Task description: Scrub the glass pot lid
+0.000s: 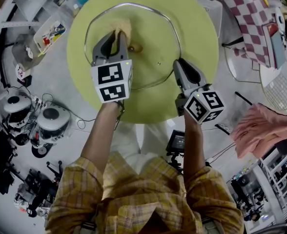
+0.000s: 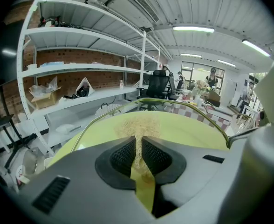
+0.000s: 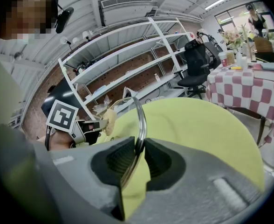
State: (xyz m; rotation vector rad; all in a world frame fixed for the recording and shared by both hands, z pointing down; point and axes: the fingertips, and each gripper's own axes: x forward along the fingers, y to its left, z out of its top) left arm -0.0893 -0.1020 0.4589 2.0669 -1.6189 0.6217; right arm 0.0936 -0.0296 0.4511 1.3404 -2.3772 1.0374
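The glass pot lid (image 1: pixel 148 43), clear with a metal rim and a small knob, is held tilted above the round yellow-green table (image 1: pixel 197 28). My right gripper (image 1: pixel 177 65) is shut on its rim at the near right; that rim (image 3: pixel 140 120) runs between the jaws in the right gripper view. A pale yellow scrubbing sponge (image 1: pixel 123 29) sits in my left gripper (image 1: pixel 118 34), which is shut on it and presses it against the far left of the glass. In the left gripper view the sponge (image 2: pixel 138 127) spreads out ahead of the jaws against the lid (image 2: pixel 193 115).
A red-checked table (image 1: pixel 246 18) stands at the right, with a pink cloth (image 1: pixel 260 128) and a wire rack (image 1: pixel 280 87) below it. White shelves (image 2: pixel 81 69) line the far wall. Equipment and cables (image 1: pixel 41 121) lie on the floor at left.
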